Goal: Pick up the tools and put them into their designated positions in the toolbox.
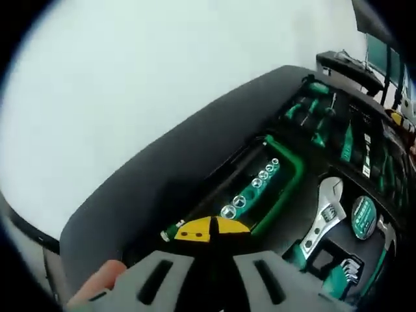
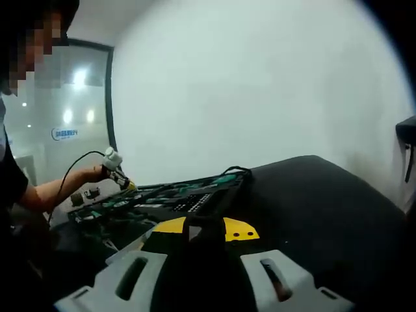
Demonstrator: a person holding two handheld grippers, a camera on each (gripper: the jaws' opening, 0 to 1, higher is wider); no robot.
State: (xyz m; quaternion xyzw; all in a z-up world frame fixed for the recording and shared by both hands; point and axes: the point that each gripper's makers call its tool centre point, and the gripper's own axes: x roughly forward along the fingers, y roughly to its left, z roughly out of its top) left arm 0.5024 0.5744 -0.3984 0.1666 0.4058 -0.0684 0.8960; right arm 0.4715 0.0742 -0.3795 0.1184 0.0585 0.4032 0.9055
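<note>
The open black toolbox [image 1: 195, 149] holds a green rail of shiny sockets [image 1: 257, 185], an adjustable wrench [image 1: 325, 214], a green tape measure [image 1: 364, 216], hex keys [image 1: 348, 268] and green-handled screwdrivers [image 1: 312, 107]. My left gripper [image 1: 212, 229] is shut, its yellow tips together right at the near end of the socket rail; a fingertip [image 1: 97, 283] shows by its left jaw. In the right gripper view the toolbox [image 2: 175, 195] lies ahead on a black table [image 2: 325, 214], with a hand holding the left gripper [image 2: 117, 174] over its far left. My right gripper [image 2: 204, 229] is closed on something dark.
A white wall [image 2: 260, 84] stands behind the table. A glass door [image 2: 71, 117] is at the left, beside a person's arm [image 2: 45, 192]. A dark desk with monitors [image 1: 364, 62] lies beyond the toolbox's far end.
</note>
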